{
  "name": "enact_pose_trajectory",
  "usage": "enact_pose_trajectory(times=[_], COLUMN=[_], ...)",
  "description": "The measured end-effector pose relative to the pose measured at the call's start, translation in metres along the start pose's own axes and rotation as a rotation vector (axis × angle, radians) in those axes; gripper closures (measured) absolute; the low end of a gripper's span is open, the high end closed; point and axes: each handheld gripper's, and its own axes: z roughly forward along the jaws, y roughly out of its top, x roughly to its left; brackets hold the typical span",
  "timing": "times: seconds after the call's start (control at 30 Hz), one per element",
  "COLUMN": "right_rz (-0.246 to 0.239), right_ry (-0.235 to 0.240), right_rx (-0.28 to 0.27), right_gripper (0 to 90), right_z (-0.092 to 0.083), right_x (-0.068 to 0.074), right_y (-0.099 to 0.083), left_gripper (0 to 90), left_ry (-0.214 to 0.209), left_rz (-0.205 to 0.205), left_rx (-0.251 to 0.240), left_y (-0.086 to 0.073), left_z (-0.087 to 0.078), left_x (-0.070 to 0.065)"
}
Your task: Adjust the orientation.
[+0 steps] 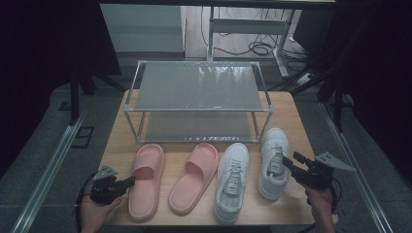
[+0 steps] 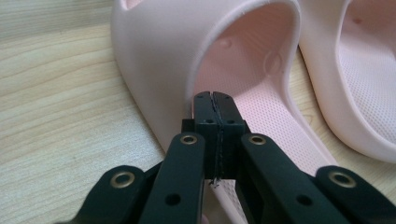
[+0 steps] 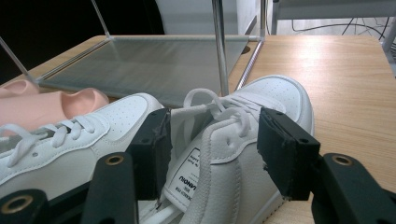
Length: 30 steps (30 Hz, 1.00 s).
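Observation:
Two pink slippers and two white sneakers lie in a row on the wooden table (image 1: pixel 291 116). My left gripper (image 1: pixel 130 181) is shut, jaws pressed flat together, its tips at the side edge of the left pink slipper (image 1: pixel 145 179) just below the strap. In the left gripper view the shut gripper (image 2: pixel 212 95) points into that slipper (image 2: pixel 163 51), nothing visible between the pads. My right gripper (image 1: pixel 286 161) is open around the heel of the right sneaker (image 1: pixel 273 162). In the right gripper view that gripper (image 3: pixel 214 119) straddles the sneaker's collar (image 3: pixel 275 98), the right pad clear of it.
A two-tier metal shoe rack (image 1: pixel 197 97) stands behind the shoes, both shelves bare. The second slipper (image 1: pixel 197 177) and the left sneaker (image 1: pixel 232 182) lie between my grippers. Table legs and cables sit on the floor beyond the rack.

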Motion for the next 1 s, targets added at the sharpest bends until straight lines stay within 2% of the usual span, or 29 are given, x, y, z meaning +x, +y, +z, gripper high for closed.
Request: enact_pose_trajectory(times=[0.5, 1.0], right_rz=[-0.003, -0.003], right_ry=[-0.004, -0.003], right_rx=[0.000, 0.003], right_gripper=[45.4, 45.4], right_z=[-0.002, -0.001], right_x=[-0.001, 0.000], right_y=[0.001, 0.000], left_gripper=[90.0, 89.9], left_ry=[0.004, 0.028], left_rz=[-0.010, -0.049], left_rx=[0.005, 0.004], left_y=[0.001, 0.005], left_z=[0.001, 0.000], left_x=[0.005, 0.026])
